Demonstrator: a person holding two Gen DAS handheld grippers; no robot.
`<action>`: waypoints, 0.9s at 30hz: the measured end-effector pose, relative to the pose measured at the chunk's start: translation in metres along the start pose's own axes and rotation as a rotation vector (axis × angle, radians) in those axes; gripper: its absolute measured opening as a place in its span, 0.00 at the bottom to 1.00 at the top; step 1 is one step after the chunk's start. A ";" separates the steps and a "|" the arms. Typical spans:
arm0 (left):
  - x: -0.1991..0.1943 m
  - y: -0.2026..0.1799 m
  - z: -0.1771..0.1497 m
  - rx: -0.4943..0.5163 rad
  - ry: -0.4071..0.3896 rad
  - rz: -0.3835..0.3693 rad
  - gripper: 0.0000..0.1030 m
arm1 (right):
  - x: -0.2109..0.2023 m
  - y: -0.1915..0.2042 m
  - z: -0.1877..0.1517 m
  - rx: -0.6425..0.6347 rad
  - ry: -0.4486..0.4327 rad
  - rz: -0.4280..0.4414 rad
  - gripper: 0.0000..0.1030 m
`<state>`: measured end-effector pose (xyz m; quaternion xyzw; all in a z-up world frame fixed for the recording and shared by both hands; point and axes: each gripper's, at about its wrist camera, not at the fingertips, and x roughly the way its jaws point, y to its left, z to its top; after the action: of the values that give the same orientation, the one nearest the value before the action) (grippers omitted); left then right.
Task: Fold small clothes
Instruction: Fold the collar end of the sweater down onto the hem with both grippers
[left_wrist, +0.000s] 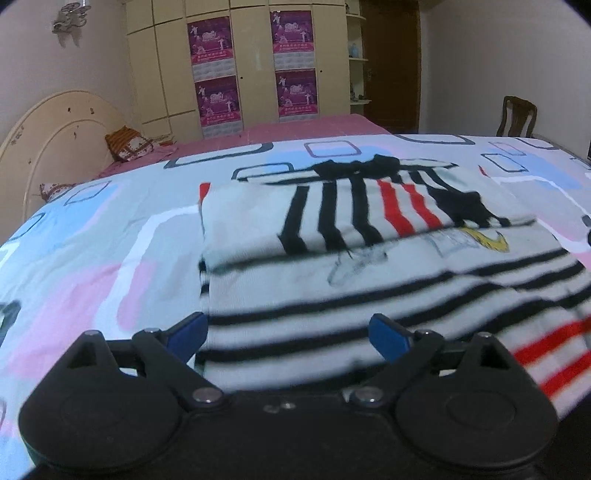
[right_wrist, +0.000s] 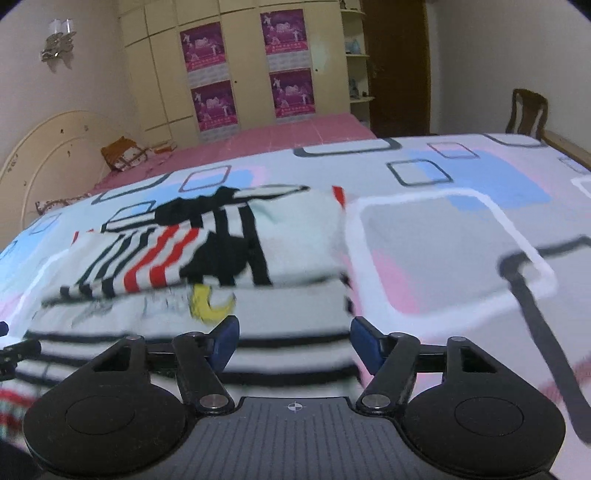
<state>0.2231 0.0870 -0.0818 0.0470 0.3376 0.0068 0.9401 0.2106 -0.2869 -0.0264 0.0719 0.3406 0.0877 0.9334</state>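
Striped shirt (left_wrist: 369, 258) lies partly folded mid-frame on the bedsheet (left_wrist: 92, 240); left gripper (left_wrist: 288, 332) and right gripper (right_wrist: 293, 343) both spread, seemingly empty. Next: pinch the lower hem.

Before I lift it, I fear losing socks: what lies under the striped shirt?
The striped shirt lies folded on the patterned sheet, which shows all around it. Anything beneath the shirt is covered and cannot be seen.

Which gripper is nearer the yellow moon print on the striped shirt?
Right. The right gripper sits just below the yellow moon print; from the left gripper it lies far off to the right.
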 end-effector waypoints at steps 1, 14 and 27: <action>-0.007 -0.001 -0.007 -0.005 0.006 0.000 0.90 | -0.008 -0.005 -0.006 0.005 0.001 0.001 0.65; -0.080 0.026 -0.080 -0.185 0.082 -0.033 0.66 | -0.080 -0.043 -0.086 0.128 0.089 0.112 0.45; -0.085 0.067 -0.109 -0.582 0.155 -0.338 0.53 | -0.079 -0.071 -0.111 0.395 0.155 0.230 0.45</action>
<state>0.0899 0.1589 -0.1054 -0.2804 0.3951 -0.0495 0.8734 0.0870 -0.3650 -0.0751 0.2845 0.4113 0.1301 0.8561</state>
